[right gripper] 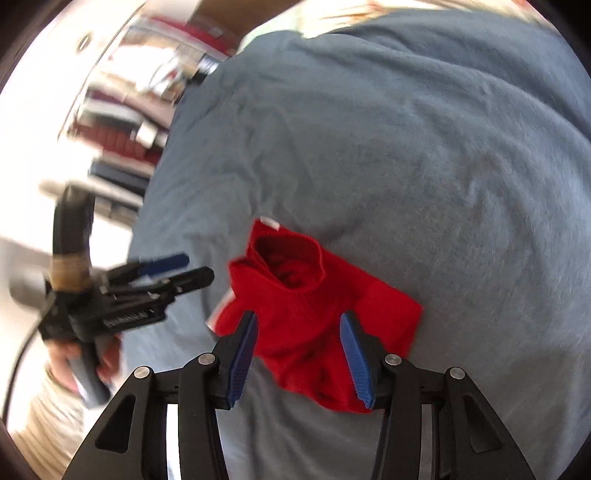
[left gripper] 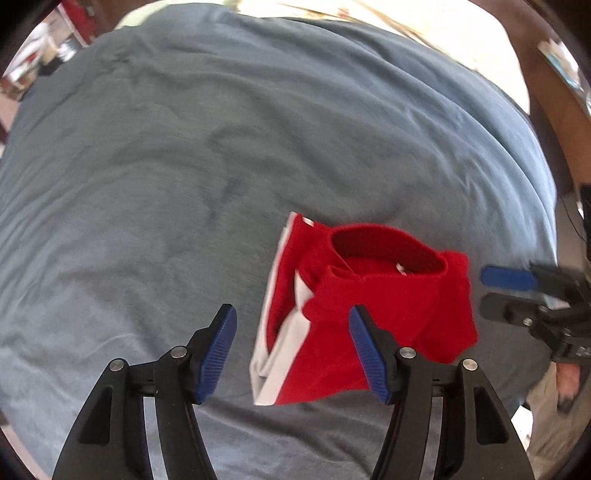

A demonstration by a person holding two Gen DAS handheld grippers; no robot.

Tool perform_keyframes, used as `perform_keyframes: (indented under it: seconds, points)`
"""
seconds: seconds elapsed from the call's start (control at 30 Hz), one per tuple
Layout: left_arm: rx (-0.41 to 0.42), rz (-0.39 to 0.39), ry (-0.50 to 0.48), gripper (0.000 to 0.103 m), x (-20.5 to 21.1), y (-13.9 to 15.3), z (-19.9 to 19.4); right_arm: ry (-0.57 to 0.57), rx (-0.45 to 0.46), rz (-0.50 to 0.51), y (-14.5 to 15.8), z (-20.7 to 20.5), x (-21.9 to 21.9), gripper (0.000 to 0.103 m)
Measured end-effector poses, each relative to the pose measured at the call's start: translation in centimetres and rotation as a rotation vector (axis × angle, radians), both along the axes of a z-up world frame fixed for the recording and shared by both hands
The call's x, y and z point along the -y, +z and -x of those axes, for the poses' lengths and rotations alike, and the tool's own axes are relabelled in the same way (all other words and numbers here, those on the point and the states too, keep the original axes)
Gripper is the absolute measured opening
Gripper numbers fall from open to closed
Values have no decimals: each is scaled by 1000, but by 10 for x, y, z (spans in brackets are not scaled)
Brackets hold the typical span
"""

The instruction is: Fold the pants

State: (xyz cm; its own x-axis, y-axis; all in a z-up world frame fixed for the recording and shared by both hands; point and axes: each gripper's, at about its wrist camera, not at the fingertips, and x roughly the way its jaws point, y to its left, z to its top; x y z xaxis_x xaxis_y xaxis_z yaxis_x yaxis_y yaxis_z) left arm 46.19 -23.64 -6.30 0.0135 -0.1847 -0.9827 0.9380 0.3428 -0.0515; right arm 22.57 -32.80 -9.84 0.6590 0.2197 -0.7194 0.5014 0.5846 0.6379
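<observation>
The red pants (left gripper: 369,317) with white side stripes lie folded into a small bundle on the grey-blue bedspread (left gripper: 184,166), waistband opening facing up. My left gripper (left gripper: 291,309) hovers over the bundle's left half, open, with no cloth pinched between its blue pads. In the right wrist view the pants (right gripper: 314,314) lie under my right gripper (right gripper: 298,314), also open and free of the cloth. The right gripper (left gripper: 484,291) shows at the bundle's right edge in the left wrist view. The left gripper (right gripper: 199,266) appears left of the bundle in the right wrist view.
The bedspread (right gripper: 443,166) stretches wide beyond the bundle, with soft wrinkles. A person's hand (right gripper: 85,365) grips the left tool's handle. Blurred shelves and clutter (right gripper: 129,122) stand past the bed's left edge, and a light patterned cover (left gripper: 424,26) lies at the far end.
</observation>
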Motion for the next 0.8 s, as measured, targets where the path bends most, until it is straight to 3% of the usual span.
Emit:
perform_keyframes:
  seconds: [0.23, 0.37, 0.47, 0.6, 0.8]
  points:
    - [-145, 59, -41, 52, 12, -27, -5, 116, -40, 69, -22, -17, 0, 48]
    - [-220, 49, -27, 24, 12, -39, -6, 148, -49, 39, -36, -23, 5, 48]
    - [-219, 84, -61, 21, 5, -25, 0, 170, -63, 30, -44, -28, 6, 48]
    - [-155, 125, -106, 21, 11, -5, 0, 194, -52, 15, -47, -34, 7, 48]
    - [-146, 143, -21, 21, 38, -24, -29, 118, -36, 52, -45, -41, 26, 48]
